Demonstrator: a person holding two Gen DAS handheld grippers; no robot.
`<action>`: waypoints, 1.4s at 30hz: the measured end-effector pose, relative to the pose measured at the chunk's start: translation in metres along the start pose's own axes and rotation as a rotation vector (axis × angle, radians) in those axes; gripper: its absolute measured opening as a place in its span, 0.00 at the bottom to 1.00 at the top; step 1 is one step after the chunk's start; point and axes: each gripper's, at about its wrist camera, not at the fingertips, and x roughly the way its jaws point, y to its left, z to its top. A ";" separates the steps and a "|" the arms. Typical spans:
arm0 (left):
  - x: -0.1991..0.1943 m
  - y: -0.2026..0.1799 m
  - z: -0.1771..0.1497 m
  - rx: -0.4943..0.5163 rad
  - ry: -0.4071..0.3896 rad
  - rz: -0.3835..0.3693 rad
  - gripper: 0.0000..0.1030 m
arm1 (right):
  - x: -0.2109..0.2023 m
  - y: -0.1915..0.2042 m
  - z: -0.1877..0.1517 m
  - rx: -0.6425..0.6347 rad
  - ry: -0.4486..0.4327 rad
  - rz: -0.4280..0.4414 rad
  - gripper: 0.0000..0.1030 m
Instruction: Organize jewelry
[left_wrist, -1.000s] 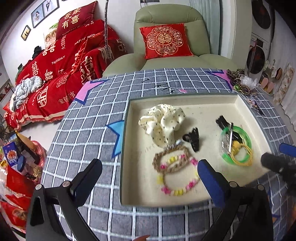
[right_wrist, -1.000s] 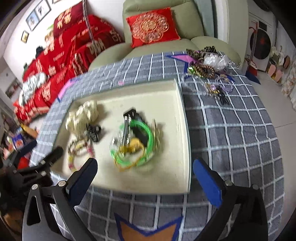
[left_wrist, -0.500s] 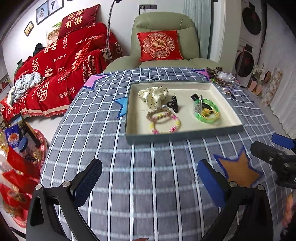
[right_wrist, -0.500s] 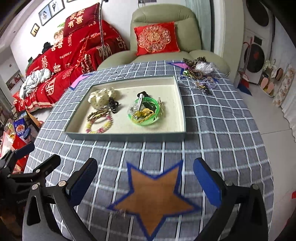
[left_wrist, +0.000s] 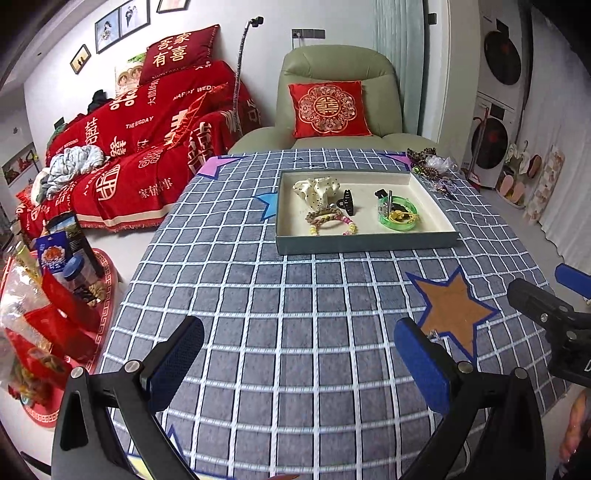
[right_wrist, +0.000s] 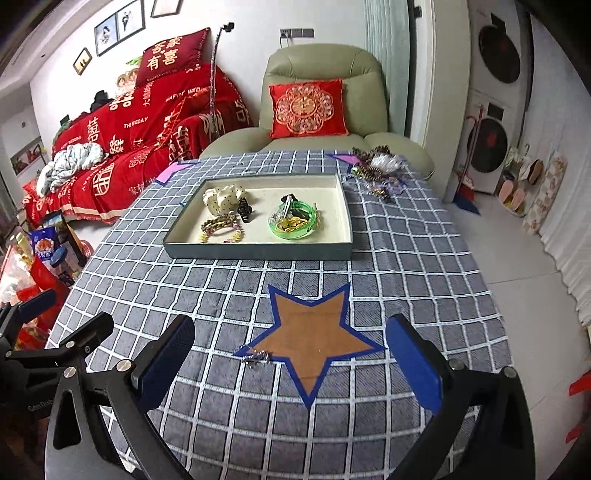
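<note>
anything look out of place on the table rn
Yes. A small silvery piece lies alone on the cloth at the brown star's left tip, far from the tray. A jewelry pile also sits outside the tray's far right corner.

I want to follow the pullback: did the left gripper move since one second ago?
Yes. The left gripper has drawn back toward the table's near edge: the grey cream-lined tray, which filled its view before, now lies far ahead across the checked tablecloth.
</note>
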 end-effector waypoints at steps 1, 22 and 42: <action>-0.003 0.001 -0.001 -0.003 -0.002 0.001 1.00 | -0.005 0.001 -0.002 -0.002 -0.006 -0.003 1.00; -0.045 0.007 -0.026 -0.007 -0.044 0.018 1.00 | -0.049 0.014 -0.032 0.004 -0.062 -0.035 1.00; -0.055 0.003 -0.029 0.006 -0.063 0.039 1.00 | -0.055 0.011 -0.033 0.016 -0.074 -0.033 1.00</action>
